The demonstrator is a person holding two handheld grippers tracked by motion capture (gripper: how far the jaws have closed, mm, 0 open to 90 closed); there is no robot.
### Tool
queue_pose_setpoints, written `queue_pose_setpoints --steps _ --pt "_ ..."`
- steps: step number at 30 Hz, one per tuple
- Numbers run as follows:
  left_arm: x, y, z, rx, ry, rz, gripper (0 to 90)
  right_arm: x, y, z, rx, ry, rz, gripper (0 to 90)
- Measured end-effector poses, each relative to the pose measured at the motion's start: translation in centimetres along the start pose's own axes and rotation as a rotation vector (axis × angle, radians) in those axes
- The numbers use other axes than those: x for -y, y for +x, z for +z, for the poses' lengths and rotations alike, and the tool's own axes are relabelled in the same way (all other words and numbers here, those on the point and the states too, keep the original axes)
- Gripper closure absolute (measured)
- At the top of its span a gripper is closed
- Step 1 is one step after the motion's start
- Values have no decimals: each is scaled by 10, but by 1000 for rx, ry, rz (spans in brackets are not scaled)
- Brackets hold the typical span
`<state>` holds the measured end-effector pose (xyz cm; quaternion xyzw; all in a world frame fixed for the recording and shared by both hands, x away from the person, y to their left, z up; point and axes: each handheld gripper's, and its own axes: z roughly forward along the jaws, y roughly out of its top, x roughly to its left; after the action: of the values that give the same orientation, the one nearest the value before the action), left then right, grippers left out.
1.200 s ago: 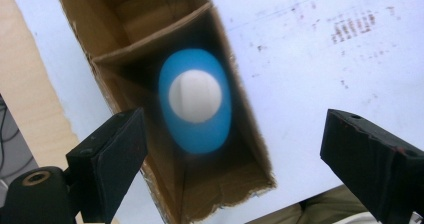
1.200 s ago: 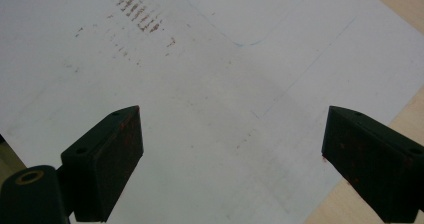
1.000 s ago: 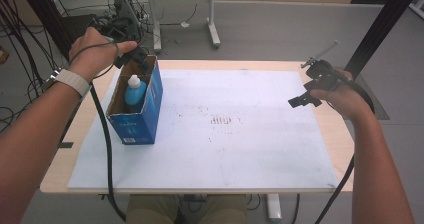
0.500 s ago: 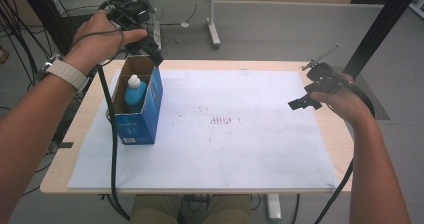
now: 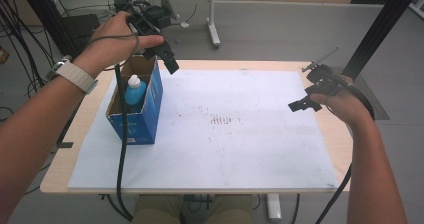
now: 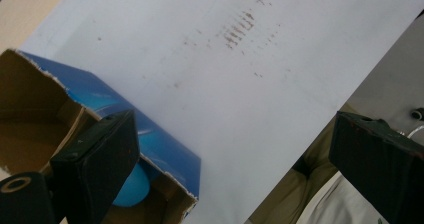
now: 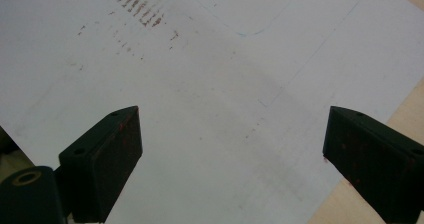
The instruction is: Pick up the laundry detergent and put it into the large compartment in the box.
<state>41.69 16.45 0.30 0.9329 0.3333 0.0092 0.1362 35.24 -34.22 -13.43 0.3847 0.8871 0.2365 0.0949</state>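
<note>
Grey floor (image 5: 280, 29), desk legs (image 5: 213, 24) beyond

Left forearm comes in from bottom left, watch on the wrist; left hand (image 5: 112, 41) raised at far left, holding the left gripper (image 5: 167, 59), jaws angled down and right, just been opening, wide apart, nothing between them; right forearm from bottom right; right hand (image 5: 345, 104) low at right edge, right gripper (image 5: 302, 104) jaws spread wide, empty

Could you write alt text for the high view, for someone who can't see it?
A person's left tongs, jaws open and empty, hover above an open blue cardboard box holding a blue bottle with a white cap. The right tongs hang open over the white sheet covering the table.
</note>
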Motion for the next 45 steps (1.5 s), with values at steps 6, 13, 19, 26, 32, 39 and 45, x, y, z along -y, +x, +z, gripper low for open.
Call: queue_pose_setpoints --steps 6,13,19,26,32,39,45 --pt "-8 -7 9 8 11 70 66 2 1 0 -1 2 6 88" --pt "-14 -12 24 27 26 144 66 4 0 2 -2 8 13 88" --pt "-18 -16 36 40 38 194 67 5 0 1 0 9 17 88" --pt "-26 -21 49 52 67 248 67 6 0 2 -2 13 19 88" --pt "-30 -24 60 54 82 281 67 8 0 4 -5 14 23 88" --pt "-30 -26 73 62 84 314 67 9 -1 6 -7 16 25 88" --pt "-30 -28 83 60 93 339 67 8 -1 8 -10 20 28 87"
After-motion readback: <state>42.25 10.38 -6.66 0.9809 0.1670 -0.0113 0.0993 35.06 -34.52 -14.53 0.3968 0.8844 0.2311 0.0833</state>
